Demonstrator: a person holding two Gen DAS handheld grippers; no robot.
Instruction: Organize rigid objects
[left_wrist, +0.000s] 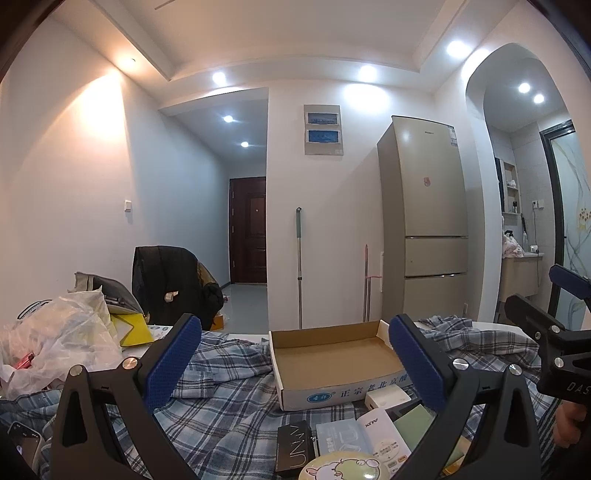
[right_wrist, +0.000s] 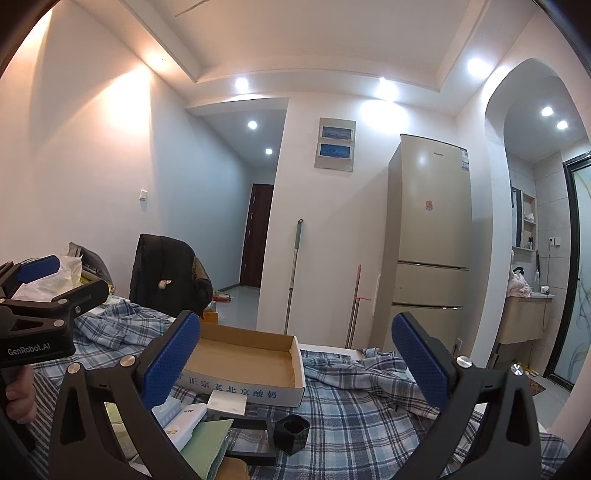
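An empty shallow cardboard box (left_wrist: 332, 360) (right_wrist: 243, 356) lies on a plaid cloth. In front of it lie several small items: a white square box (left_wrist: 387, 398) (right_wrist: 227, 402), a white remote (left_wrist: 384, 439) (right_wrist: 186, 424), a green card (left_wrist: 413, 424) (right_wrist: 205, 443), a black "UNNY" box (left_wrist: 293, 446), a clear case (left_wrist: 341, 434), a round yellow tin (left_wrist: 343, 467), and a small black cup (right_wrist: 293, 432). My left gripper (left_wrist: 295, 365) is open and empty above them. My right gripper (right_wrist: 295, 365) is open and empty, to the right.
A plastic bag (left_wrist: 55, 339) and yellow item (left_wrist: 133, 328) clutter the left. A phone (left_wrist: 26, 439) lies at lower left. A chair with a black jacket (left_wrist: 170, 284), a fridge (left_wrist: 424, 221) and a mop (left_wrist: 299, 266) stand behind.
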